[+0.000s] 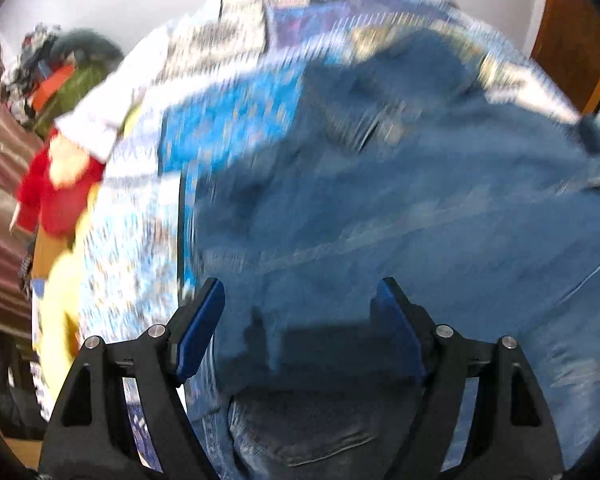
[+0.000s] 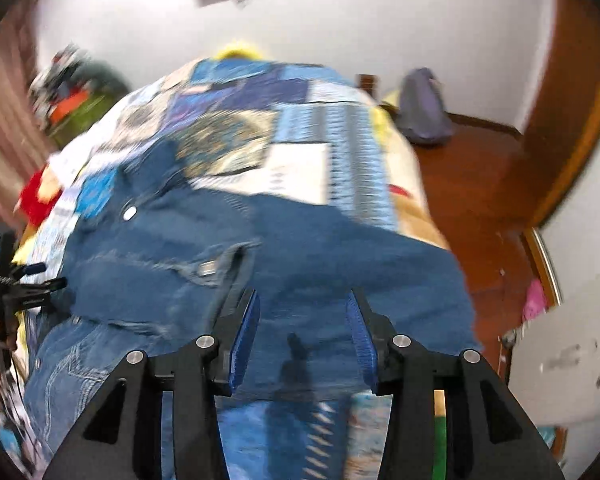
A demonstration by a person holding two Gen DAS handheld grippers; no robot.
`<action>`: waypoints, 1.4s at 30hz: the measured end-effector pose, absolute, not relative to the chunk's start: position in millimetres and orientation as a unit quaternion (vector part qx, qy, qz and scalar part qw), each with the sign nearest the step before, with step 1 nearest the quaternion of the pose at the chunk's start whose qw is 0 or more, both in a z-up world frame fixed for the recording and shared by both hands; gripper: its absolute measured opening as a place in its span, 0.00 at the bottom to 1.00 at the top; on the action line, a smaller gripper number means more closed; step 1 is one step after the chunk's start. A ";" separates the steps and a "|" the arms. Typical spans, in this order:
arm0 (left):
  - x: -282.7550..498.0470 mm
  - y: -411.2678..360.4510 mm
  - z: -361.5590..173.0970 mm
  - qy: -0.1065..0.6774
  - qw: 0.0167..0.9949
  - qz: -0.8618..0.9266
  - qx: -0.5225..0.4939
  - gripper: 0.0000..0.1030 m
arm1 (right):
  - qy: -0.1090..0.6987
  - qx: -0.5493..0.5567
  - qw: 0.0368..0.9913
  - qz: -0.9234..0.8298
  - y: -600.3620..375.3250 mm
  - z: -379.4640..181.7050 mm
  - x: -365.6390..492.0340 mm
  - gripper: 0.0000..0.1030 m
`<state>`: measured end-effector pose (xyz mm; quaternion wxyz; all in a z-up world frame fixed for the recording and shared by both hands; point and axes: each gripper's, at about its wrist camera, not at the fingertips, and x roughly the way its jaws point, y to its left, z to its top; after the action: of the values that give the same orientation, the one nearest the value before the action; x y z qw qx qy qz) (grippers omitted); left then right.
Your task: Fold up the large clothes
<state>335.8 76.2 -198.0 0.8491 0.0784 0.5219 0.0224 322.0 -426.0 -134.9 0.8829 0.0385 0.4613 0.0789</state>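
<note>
Jeans (image 2: 284, 264) lie spread across the patchwork bedspread (image 2: 300, 136), waistband and fly button toward the bed's left edge, one leg end at the near edge under the right gripper (image 2: 303, 332). Right gripper jaws part-open, nothing between them, above the denim. Left gripper (image 1: 300, 320) jaws wide, empty, over a back pocket near the bed's near edge. Both views motion-blurred, so contact with the cloth can't be confirmed. Handling guess: denim is heavy, soft but fairly stiff, not slippery, holds a crease. Best grip points: waistband corners and leg hems, where seams are thick and a pinch catches both layers.
</note>
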 end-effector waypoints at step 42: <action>342.2 -62.4 -159.4 0.459 0.879 -0.108 0.075 0.80 | 0.332 0.173 0.925 0.065 -474.2 -68.7 347.3 0.12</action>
<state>342.2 -62.4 -159.4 0.8786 0.0754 0.4591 -0.1076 347.3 -474.2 -68.7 0.9249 0.1726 0.3324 0.0648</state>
